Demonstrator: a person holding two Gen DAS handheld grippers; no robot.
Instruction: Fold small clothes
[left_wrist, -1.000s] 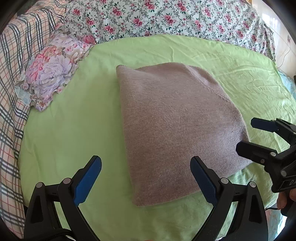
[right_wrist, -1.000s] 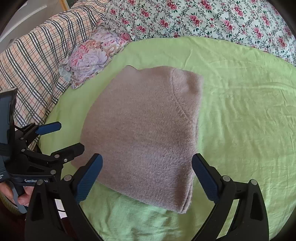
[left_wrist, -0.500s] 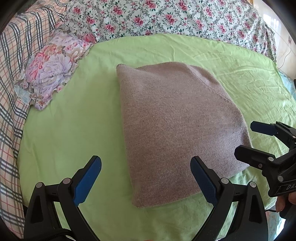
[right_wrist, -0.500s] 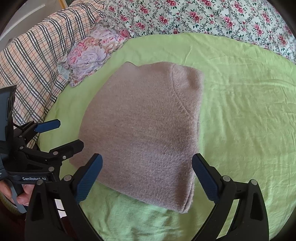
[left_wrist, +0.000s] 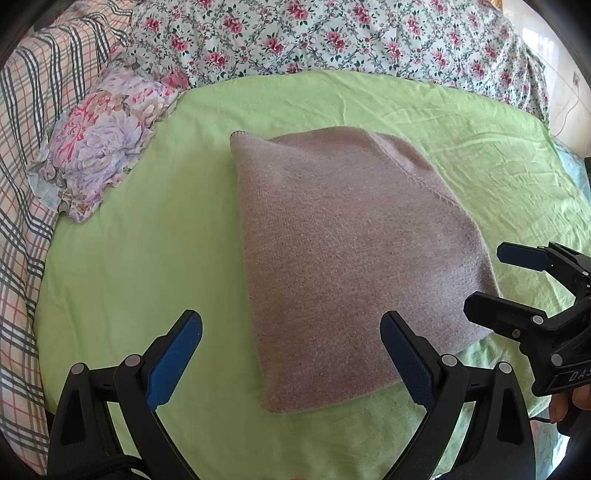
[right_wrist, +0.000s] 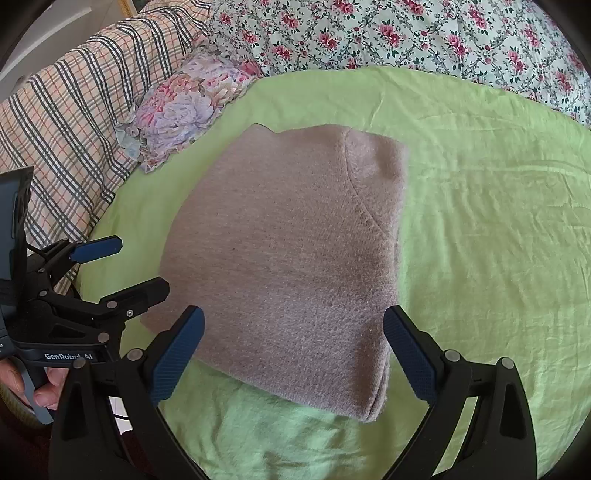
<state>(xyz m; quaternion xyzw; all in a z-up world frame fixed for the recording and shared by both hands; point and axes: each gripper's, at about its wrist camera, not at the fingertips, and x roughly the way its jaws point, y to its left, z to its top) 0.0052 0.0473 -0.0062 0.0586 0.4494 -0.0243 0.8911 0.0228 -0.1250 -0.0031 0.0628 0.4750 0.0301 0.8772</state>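
Both grippers hover w/ fingers spread wide, nothing between them. Left gripper (left_wrist: 291, 354) sits at the near-left corner of the folded knit garment (left_wrist: 347, 251); its right finger (left_wrist: 406, 358) overlaps the garment's near edge in view, its left finger (left_wrist: 173, 354) is over bare green sheet (left_wrist: 129, 258). Contact w/ the cloth can't be judged. Right gripper (right_wrist: 293, 350) is at the near-right corner, w/ the thick folded edge (right_wrist: 373, 406) just inside its right finger (right_wrist: 410, 354).

Garment lies straight ahead of both sets of fingers, flat on the sheet, long axis running away from them toward the floral bedding (left_wrist: 332, 40). A small floral cloth (left_wrist: 107, 133) rests well off to the far left, apart from the garment.

Judgement: fold looks nearly done, maybe one more to go. Neither hand is clearly nearer; each has its own near corner. If another fold comes, it would likely carry the near edge forward along that axis, so both would need to pinch together.
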